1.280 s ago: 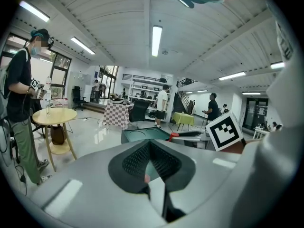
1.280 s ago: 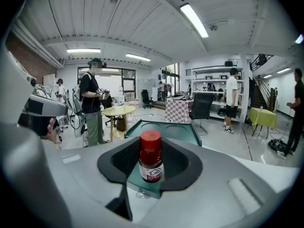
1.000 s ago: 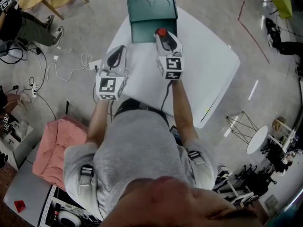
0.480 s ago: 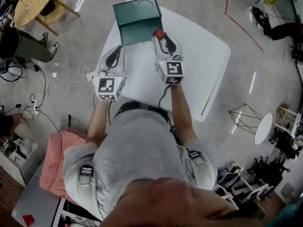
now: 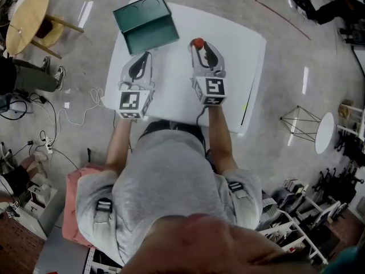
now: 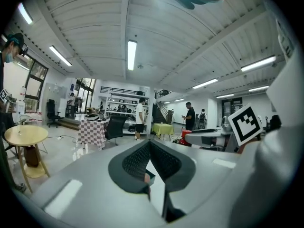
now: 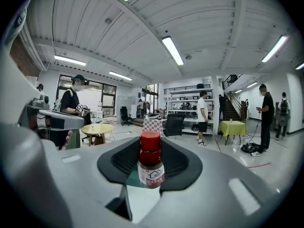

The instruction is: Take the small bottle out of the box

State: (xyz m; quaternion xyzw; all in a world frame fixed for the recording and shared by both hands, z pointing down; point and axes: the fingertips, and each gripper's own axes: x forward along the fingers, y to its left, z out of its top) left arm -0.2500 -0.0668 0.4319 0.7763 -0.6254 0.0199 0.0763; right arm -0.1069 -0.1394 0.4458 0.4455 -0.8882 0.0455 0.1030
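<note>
Bright ceiling strip lights (image 7: 173,51) overhead, fisheye edges warping, near foreground perhaps soft.

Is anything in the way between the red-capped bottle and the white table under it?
Nothing visible. The small red-capped bottle is clamped in the right gripper over bare white table; the open green box lies off to its left.

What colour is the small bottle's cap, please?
Red cap on the small bottle, clearest in the right gripper view.

One bottle (image 7: 151,164), one box (image 5: 149,34).
</note>
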